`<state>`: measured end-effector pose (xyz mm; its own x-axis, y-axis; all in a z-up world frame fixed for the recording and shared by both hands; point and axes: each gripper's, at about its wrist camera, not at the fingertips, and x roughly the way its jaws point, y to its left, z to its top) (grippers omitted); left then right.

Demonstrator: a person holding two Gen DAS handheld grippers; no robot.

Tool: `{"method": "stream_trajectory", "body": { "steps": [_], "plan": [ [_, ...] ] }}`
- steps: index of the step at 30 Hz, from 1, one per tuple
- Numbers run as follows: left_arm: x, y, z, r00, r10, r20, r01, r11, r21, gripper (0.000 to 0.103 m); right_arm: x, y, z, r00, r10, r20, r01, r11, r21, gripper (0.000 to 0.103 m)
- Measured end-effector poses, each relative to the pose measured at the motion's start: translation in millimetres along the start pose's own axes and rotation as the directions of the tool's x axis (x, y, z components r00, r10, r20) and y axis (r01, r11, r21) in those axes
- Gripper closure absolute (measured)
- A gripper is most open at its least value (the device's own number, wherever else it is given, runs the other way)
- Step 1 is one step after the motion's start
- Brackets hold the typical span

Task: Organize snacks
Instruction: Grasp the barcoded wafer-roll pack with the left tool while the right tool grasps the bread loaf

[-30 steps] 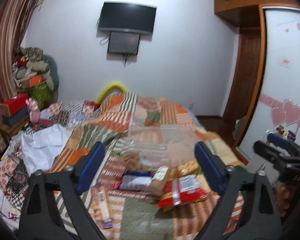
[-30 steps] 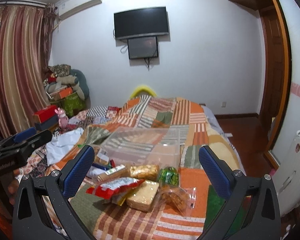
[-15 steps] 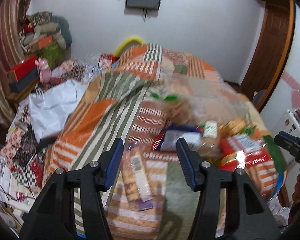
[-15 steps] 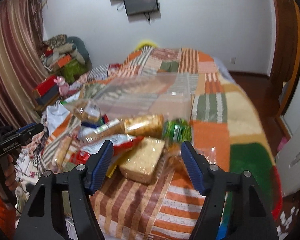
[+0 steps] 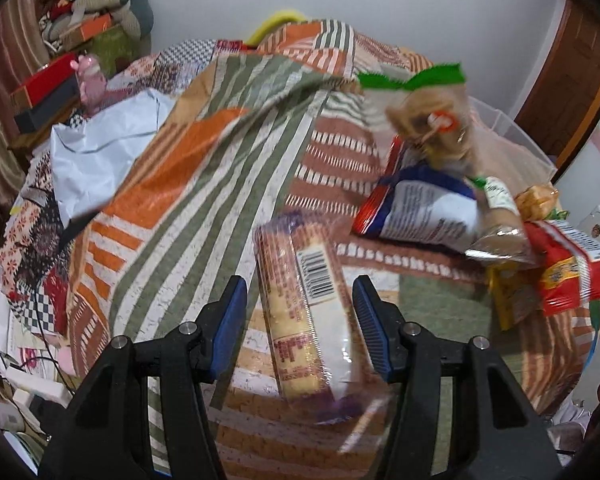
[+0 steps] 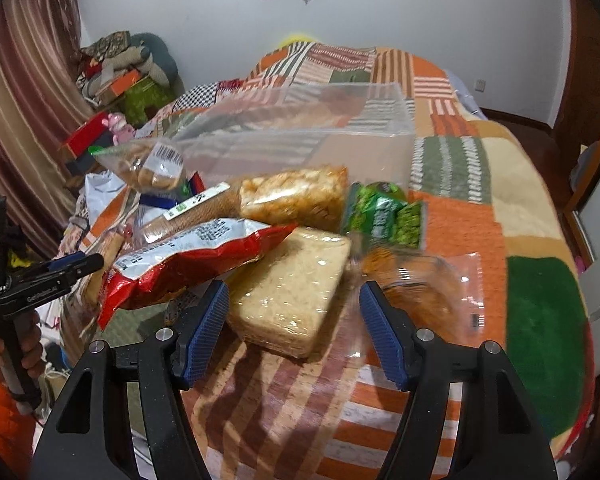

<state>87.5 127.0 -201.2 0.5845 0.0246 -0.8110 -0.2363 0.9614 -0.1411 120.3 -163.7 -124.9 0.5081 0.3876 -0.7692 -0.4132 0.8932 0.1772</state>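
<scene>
Snack packs lie in a heap on the patchwork bed. My left gripper point(image 5: 300, 304) is open, its fingers on either side of a long cracker pack with a barcode point(image 5: 304, 312), not touching it. A blue-white bag point(image 5: 424, 212) and a red bag point(image 5: 568, 272) lie to its right. My right gripper point(image 6: 294, 312) is open around the near end of a pale wrapped block point(image 6: 292, 292). A red chip bag point(image 6: 188, 264), an orange snack pack point(image 6: 296, 196), a green pack point(image 6: 384, 216) and a clear bag of orange snacks point(image 6: 416, 284) lie around it.
A clear plastic bin point(image 6: 300, 128) stands on the bed behind the heap. White paper point(image 5: 100, 160) lies at the bed's left. Boxes and clutter point(image 5: 48, 88) stand left of the bed. The left gripper also shows in the right wrist view point(image 6: 60, 268).
Both grippers have moved down and forward to the snacks and narrowed. The left now straddles the cracker pack, the right the pale block.
</scene>
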Motion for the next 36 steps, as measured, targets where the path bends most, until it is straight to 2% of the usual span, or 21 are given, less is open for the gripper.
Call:
{"method": "stream_trajectory", "body": {
  "steps": [4,7,10,12,20,21,23,27,31,33,36],
  "plan": [
    [14.9,4.7,-3.7,0.999,-0.015,-0.030,0.014,1.000,-0.016,0.048,9.3,1.5,3.4,1.000,0.014,-0.012,-0.014,1.000,0.003,0.039],
    [19.2,8.2,-4.5,0.999,-0.039,-0.022,0.038,0.998,-0.043,0.048,14.7,0.6,5.3,0.999,0.026,-0.019,-0.026,1.000,0.009,0.039],
    [20.3,10.3,-3.8,0.998,-0.056,-0.012,0.055,0.997,-0.056,0.054,19.2,-1.3,5.8,0.999,0.045,-0.028,-0.045,0.999,0.029,0.040],
    [20.5,8.4,-3.9,0.998,-0.059,-0.008,0.059,0.997,-0.051,0.057,19.7,-2.3,5.9,0.998,0.055,-0.029,-0.054,0.998,0.038,0.042],
    [4.4,-8.9,-8.2,0.998,-0.058,0.010,0.058,0.998,-0.003,0.058,15.8,-4.3,3.6,0.998,0.062,-0.024,-0.061,0.997,0.045,0.047],
    [1.5,-11.2,-8.5,0.998,-0.062,0.015,0.062,0.998,0.002,0.058,14.4,-5.5,2.9,0.998,0.064,-0.023,-0.063,0.997,0.049,0.055],
    [-5.8,-15.3,-7.8,0.997,-0.070,0.028,0.070,0.998,0.009,0.058,10.1,-8.1,2.9,0.998,0.054,-0.018,-0.053,0.997,0.049,0.063],
    [-19.5,-22.8,-5.5,0.995,-0.089,0.055,0.088,0.996,0.020,0.058,4.3,-14.8,-1.2,0.998,0.060,-0.028,-0.058,0.997,0.053,0.067],
    [-33.2,-30.6,-4.3,0.991,-0.106,0.079,0.104,0.994,0.034,0.058,1.1,-11.9,-1.7,0.997,0.065,-0.039,-0.063,0.997,0.051,0.065],
    [-41.4,-35.5,-3.6,0.989,-0.110,0.096,0.106,0.993,0.045,0.058,5.1,-6.2,-1.2,0.998,0.054,-0.039,-0.053,0.998,0.032,0.048],
    [-54.9,-41.1,-1.4,0.985,-0.116,0.126,0.109,0.992,0.061,0.058,11.8,0.4,-0.7,0.999,0.034,-0.034,-0.034,0.999,0.012,0.035]
  ]
}}
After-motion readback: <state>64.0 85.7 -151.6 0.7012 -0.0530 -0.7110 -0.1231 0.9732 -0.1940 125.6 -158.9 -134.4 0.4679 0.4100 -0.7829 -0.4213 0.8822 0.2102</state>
